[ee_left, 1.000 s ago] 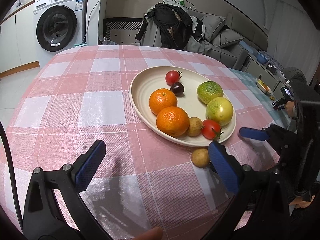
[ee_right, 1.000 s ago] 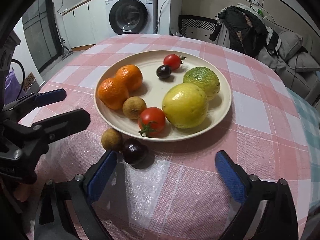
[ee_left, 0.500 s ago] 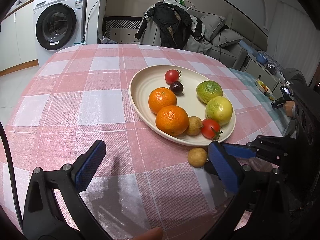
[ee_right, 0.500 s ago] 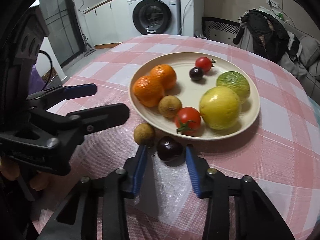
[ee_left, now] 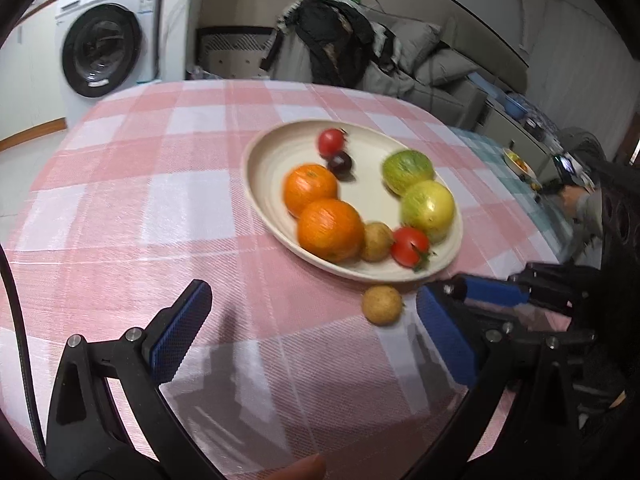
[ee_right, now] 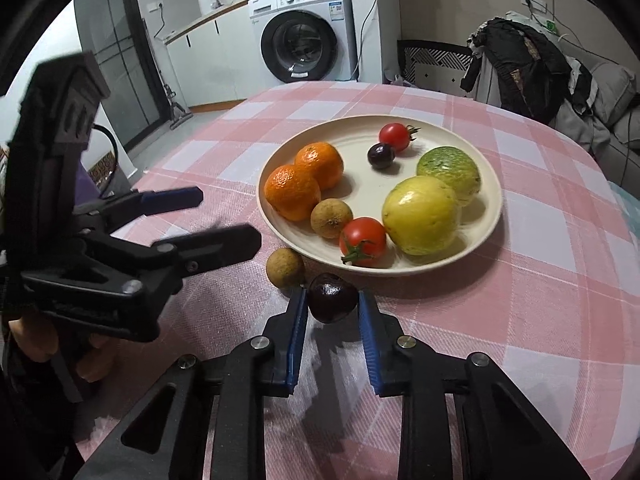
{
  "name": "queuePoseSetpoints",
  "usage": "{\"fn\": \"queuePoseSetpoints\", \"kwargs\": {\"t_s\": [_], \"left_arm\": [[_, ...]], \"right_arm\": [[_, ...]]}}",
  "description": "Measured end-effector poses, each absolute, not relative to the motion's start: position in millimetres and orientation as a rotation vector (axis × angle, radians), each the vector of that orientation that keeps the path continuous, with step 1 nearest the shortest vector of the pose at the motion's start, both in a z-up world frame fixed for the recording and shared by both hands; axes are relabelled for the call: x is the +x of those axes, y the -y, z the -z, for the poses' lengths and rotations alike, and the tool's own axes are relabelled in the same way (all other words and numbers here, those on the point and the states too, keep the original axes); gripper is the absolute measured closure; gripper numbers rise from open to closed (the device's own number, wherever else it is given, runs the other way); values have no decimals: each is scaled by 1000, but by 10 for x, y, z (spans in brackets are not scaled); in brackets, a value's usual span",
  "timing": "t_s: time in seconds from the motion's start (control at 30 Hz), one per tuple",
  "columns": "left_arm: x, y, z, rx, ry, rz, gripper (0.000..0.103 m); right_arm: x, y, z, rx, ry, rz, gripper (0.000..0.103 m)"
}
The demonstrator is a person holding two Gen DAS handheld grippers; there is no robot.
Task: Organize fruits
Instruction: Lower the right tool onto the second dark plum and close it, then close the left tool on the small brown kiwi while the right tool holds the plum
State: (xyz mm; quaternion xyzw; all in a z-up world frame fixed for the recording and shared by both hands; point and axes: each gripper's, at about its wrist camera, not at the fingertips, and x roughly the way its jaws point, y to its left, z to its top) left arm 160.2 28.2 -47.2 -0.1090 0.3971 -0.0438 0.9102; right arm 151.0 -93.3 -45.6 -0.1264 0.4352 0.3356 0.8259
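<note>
Right wrist view showed our right gripper [ee_right: 333, 307] pinching the dark plum [ee_right: 332, 297]; its fingers had just been closing onto it, the blue pads pressed against both sides. The plum sat on the cloth [ee_right: 520, 320] just off the near rim of the plate [ee_right: 490, 216], with a loose longan [ee_right: 285, 267] right beside it. We judged the pinch was made so the plum could join the other plum [ee_right: 381, 155] on the plate. Our left gripper [ee_left: 316, 332] hovered with fingers spread wide, near the longan [ee_left: 381, 305] by the plate's near edge, probably waiting its turn.
</note>
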Motion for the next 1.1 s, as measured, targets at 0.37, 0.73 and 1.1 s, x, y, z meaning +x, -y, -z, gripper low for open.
{"fn": "queuePoseSetpoints", "kwargs": {"t_s": [0.37, 0.73, 1.1], "left_arm": [[1575, 86, 575, -135, -882, 227, 17], [1635, 202, 593, -114, -895, 256, 52], [1680, 144, 595, -121, -893, 287, 79]], "right_arm": [[1500, 1307, 276, -169, -899, -680, 76], [1523, 1282, 259, -166, -894, -686, 76], [1507, 1261, 246, -176, -893, -683, 76]]}}
